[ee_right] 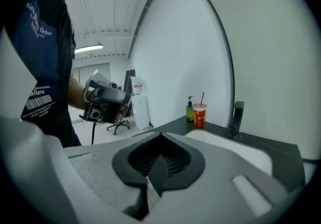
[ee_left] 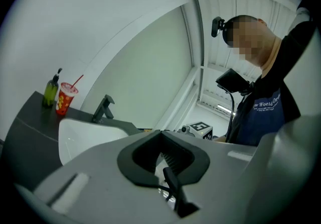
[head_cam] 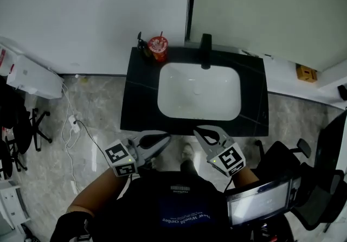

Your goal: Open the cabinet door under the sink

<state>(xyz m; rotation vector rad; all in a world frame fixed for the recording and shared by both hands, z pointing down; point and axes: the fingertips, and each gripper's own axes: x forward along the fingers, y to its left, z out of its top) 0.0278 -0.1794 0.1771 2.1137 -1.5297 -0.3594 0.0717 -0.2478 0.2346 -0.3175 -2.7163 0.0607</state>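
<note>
Vanity (head_cam: 142,94) black-topped, white basin (head_cam: 199,93); left hand-held gripper (head_cam: 162,139), right hand-held gripper (head_cam: 200,131) both pressed together, empty.

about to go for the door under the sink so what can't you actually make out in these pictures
The cabinet door: in no view. From the head view the black countertop covers it; in the gripper views the left tool and right tool, both shut and empty, fill the lower frame.
Print on the red cup: too small in every view.
</note>
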